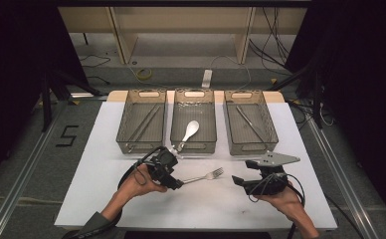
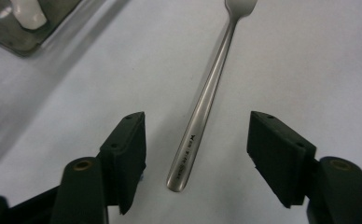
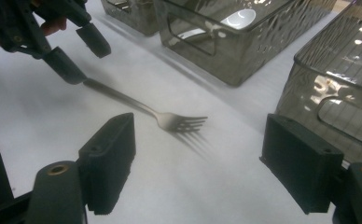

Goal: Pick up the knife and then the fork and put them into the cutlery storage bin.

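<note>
Steel fork [image 1: 208,176] lies flat on the white worktop [image 1: 106,134], well short of the three clear bins at the far edge, its tines pointing toward the right claw [image 1: 241,181] and its handle end sitting between the spread jaws of the left claw [image 2: 195,154]. Those jaws straddle the handle without pressing it; a gap shows on either side, so the pick-up looks begun but not secured. The right claw hangs just beyond the tines with its jaws wide and nothing between them. Past the fork, the middle bin [image 1: 193,145] already holds a white spoon [image 1: 190,130], which rests slanted with its bowl away from the fork. The left bin [image 1: 142,147] carries two thin sticks, probably chopsticks [image 1: 146,122], and the right bin [image 1: 250,144] holds a slim metal utensil [image 1: 248,122] too small to name. Judging by that layout, the sorting appears largely done, with the fork the last loose piece on the worktop. What remains, by this reading, is to close on the handle, lift it and drop it in a bin; which bin the pictures do not settle.
</note>
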Demonstrator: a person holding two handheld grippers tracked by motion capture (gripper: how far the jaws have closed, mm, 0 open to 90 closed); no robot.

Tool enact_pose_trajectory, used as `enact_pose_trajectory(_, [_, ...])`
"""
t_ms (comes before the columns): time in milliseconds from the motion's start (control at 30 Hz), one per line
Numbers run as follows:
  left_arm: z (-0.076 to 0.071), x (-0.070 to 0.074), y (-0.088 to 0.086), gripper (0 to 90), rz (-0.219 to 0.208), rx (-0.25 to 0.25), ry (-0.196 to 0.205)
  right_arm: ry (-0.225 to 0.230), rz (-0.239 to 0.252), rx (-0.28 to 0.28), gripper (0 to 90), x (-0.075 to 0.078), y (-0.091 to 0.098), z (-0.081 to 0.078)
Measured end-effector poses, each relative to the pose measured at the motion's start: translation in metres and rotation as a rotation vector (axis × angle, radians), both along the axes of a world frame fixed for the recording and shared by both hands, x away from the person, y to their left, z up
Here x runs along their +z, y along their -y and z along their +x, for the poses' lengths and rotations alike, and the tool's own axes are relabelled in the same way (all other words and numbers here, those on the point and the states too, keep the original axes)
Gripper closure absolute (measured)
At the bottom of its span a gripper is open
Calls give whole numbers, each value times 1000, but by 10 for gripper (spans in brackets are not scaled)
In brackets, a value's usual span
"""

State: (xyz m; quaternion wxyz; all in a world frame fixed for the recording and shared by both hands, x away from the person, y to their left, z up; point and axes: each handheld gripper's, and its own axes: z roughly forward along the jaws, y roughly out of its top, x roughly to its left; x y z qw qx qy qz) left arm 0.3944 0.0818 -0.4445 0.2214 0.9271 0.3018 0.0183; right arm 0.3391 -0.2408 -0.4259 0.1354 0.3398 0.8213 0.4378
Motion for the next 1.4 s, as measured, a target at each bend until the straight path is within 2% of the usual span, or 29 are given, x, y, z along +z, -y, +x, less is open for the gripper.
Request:
enact_pose_trajectory(333, [7,-10,11,511,49,-22,-20,-7,-10,16,268,-3,-3,-5])
enact_pose_trajectory(633, [10,-15,18,629,32,-63,-24,-17,-28,42,269,-6,-6,-4])
enact_pose_trajectory(933, [11,-19,27,694,54,-94,-19,-19,-21,41,270,-6,-6,-4])
enact_pose_trajectory(1267, [10,-20,26,759,61,-145,10,-26,-20,46,276,-6,-6,-3])
enact_pose_trajectory(1400, [7,-20,27,771,71,-170,38,-27,-20,42,279,-6,-5,-2])
